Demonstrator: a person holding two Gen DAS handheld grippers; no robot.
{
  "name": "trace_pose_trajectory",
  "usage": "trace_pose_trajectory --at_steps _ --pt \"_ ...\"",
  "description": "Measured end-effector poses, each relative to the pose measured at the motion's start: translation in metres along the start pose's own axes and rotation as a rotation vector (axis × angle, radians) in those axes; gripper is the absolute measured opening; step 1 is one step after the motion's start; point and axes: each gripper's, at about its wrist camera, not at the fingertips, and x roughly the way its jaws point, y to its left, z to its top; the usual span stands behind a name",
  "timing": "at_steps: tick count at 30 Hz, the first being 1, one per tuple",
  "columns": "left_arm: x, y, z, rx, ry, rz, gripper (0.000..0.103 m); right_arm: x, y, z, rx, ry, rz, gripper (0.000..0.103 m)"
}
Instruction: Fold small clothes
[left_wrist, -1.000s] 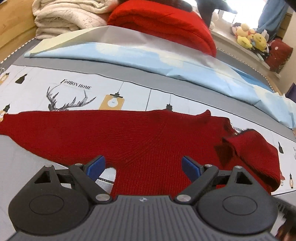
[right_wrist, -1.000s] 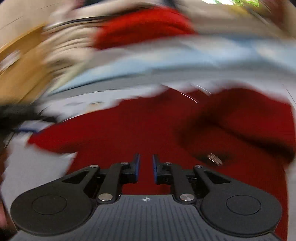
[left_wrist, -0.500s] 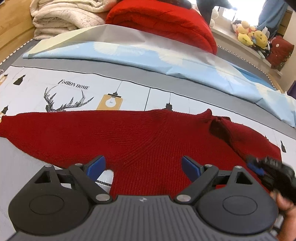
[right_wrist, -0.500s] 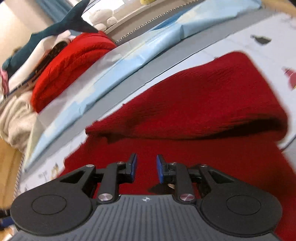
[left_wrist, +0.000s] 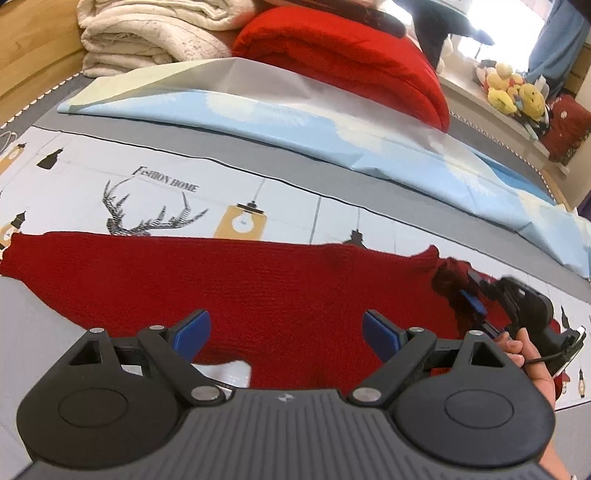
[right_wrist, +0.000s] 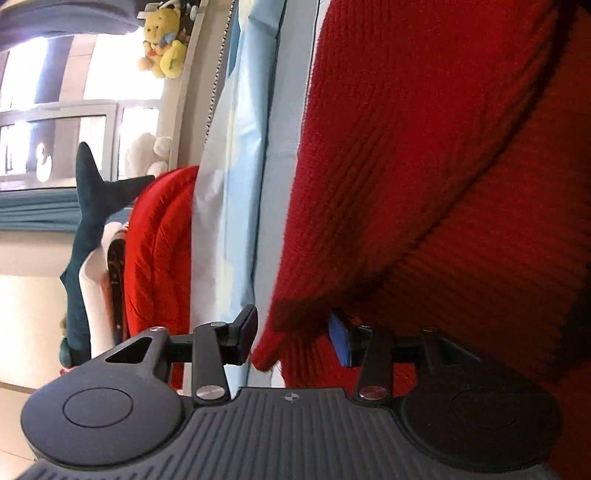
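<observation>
- Red knit sweater (left_wrist: 258, 280) is spread flat across the printed bed sheet (left_wrist: 280, 206), its body running from the left edge of the left wrist view to the right, where one end is bunched and lifted.
- That bunched edge is seen between the jaws of the right gripper (right_wrist: 291, 338), which is rolled onto its side; the jaws are closing, with a gap visible between the left pad and the knit, so no firm pinch is shown.
- In the left wrist view the right gripper (left_wrist: 471, 295) is held by a hand (left_wrist: 532, 358) at the sweater's right end.
- The left gripper (left_wrist: 286, 330) is held over the sweater's near hem, its jaws spread wide with nothing between them.
- A light blue sheet (left_wrist: 332, 122) is laid in a band beyond the printed sheet.
- A folded red blanket (left_wrist: 343, 55) and a cream blanket (left_wrist: 147, 33) are stacked behind it.
- Yellow plush toys (left_wrist: 513, 92) are lined on the ledge at the far right, and a shark plush (right_wrist: 88, 206) is seen by the window.
</observation>
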Motion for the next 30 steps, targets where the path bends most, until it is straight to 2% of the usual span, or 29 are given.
trace_pose_trajectory --at_steps 2,4,6,9,11,12,14,16,17,19,21,23,24,27,30 --pt "-0.003 0.009 0.004 -0.014 -0.007 0.001 0.092 -0.001 0.007 -0.004 -0.056 -0.03 -0.011 0.01" --pt "-0.005 0.019 0.008 -0.029 -0.011 0.002 0.092 -0.011 0.024 -0.015 -0.159 -0.071 -0.032 0.009" --pt "-0.008 0.029 0.012 -0.049 -0.016 0.001 0.092 -0.023 0.044 -0.032 -0.25 -0.064 0.004 0.009" --pt "-0.012 0.043 0.018 -0.08 -0.026 0.006 0.092 -0.048 0.067 -0.07 -0.316 0.038 0.17 0.008" --pt "-0.014 0.051 0.021 -0.097 -0.028 0.011 0.092 -0.058 0.064 -0.094 -0.257 0.129 0.288 0.009" --pt "-0.015 0.054 0.021 -0.104 -0.028 0.015 0.092 -0.058 0.059 -0.106 -0.236 0.186 0.292 0.009" --pt "-0.016 0.06 0.022 -0.12 -0.022 0.021 0.092 -0.048 0.048 -0.125 -0.267 0.297 0.154 0.011" --pt "-0.017 0.064 0.022 -0.132 -0.02 0.026 0.092 -0.04 0.035 -0.138 -0.34 0.399 -0.114 0.017" --pt "-0.017 0.066 0.021 -0.135 -0.019 0.029 0.092 -0.042 0.031 -0.14 -0.373 0.438 -0.211 0.017" --pt "-0.017 0.068 0.02 -0.14 -0.015 0.034 0.092 -0.057 0.034 -0.133 -0.417 0.475 -0.264 0.017" --pt "-0.018 0.066 0.019 -0.139 -0.012 0.028 0.092 -0.079 0.053 -0.118 -0.504 0.485 -0.259 0.017" --pt "-0.017 0.061 0.017 -0.121 -0.012 0.021 0.092 -0.103 0.072 -0.098 -0.584 0.455 -0.259 0.02" --pt "-0.016 0.057 0.015 -0.105 -0.007 0.019 0.093 -0.115 0.081 -0.085 -0.624 0.429 -0.274 0.025" --pt "-0.003 0.048 0.007 -0.111 0.047 -0.043 0.092 -0.139 0.098 -0.044 -0.704 0.263 -0.345 0.03" --pt "0.015 0.045 -0.003 -0.163 0.123 -0.145 0.072 -0.162 0.086 -0.006 -0.666 0.091 -0.376 0.034"
